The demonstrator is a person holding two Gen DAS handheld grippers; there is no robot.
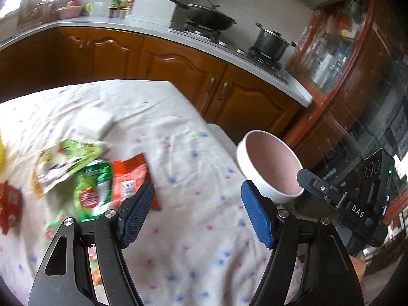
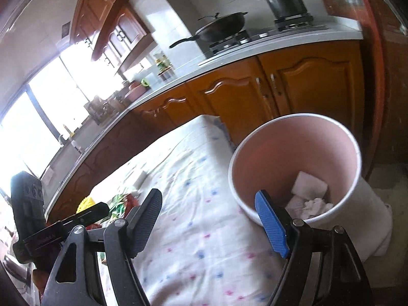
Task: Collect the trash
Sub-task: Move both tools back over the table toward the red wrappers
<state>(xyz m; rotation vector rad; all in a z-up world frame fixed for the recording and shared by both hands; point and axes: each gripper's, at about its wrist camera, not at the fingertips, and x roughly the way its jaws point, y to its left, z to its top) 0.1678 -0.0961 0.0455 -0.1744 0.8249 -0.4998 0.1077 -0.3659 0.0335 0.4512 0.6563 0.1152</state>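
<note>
A white bin with a pink inside point(image 2: 301, 150) stands past the table's right edge; white crumpled paper point(image 2: 309, 192) lies in it. It also shows in the left wrist view point(image 1: 267, 163). My right gripper point(image 2: 209, 219) is open and empty, its right finger just in front of the bin's rim. My left gripper point(image 1: 197, 204) is open and empty above the floral cloth point(image 1: 178, 153). Left of it lie a green wrapper point(image 1: 94, 188), an orange-red wrapper point(image 1: 130, 178), a light green packet point(image 1: 61, 165) and a white box point(image 1: 94, 122).
A red wrapper point(image 1: 9, 204) lies at the table's left edge. Behind the table runs a counter with wooden cabinets point(image 1: 178, 63), a wok point(image 1: 204, 17) and a pot point(image 1: 271, 42) on the stove. A dark glass cabinet point(image 1: 357, 89) stands at the right.
</note>
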